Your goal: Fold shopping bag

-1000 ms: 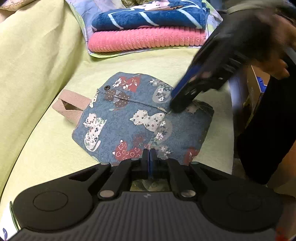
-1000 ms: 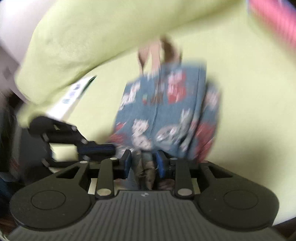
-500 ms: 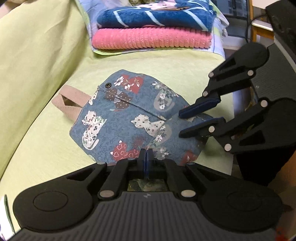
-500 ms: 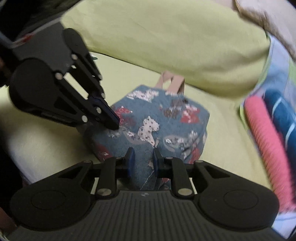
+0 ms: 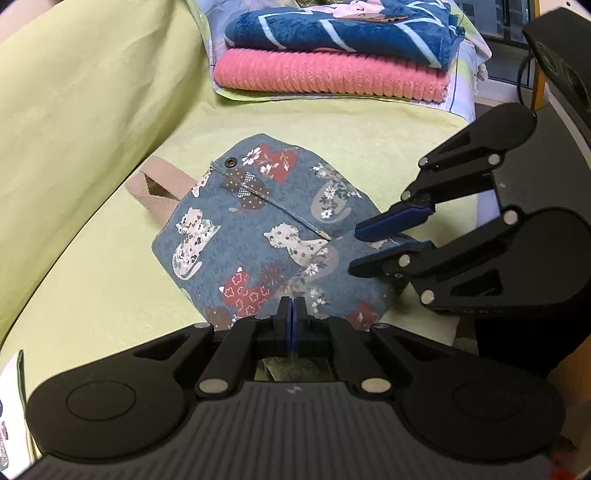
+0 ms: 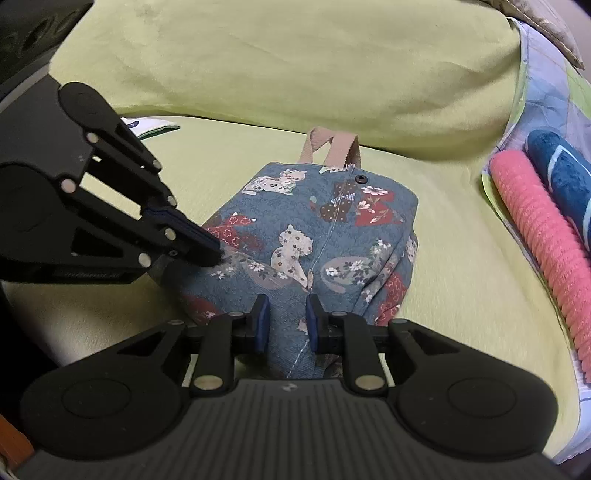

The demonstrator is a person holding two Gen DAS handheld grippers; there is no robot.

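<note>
- Since half a second ago the right gripper [image 6: 284,325] has edged a little closer over the bag's near corner; a second ago it was swinging in, blurred.
- The shopping bag [image 5: 273,236], blue cat-print cloth, lies folded and flat on the yellow-green sofa seat [image 5: 110,288], its tan handle [image 5: 159,192] poking out toward the backrest.
- Beyond it a pink towel [image 5: 328,75] carries a blue striped towel [image 5: 340,29]; a paper card [image 6: 151,125] lies farther off.
- The left gripper [image 5: 291,314] is clenched tight at the bag's near edge; whether cloth is pinched there I cannot tell.
- The right gripper's fingers [image 5: 391,219] are parted slightly, straddling the bag's corner without clamping it.
</note>
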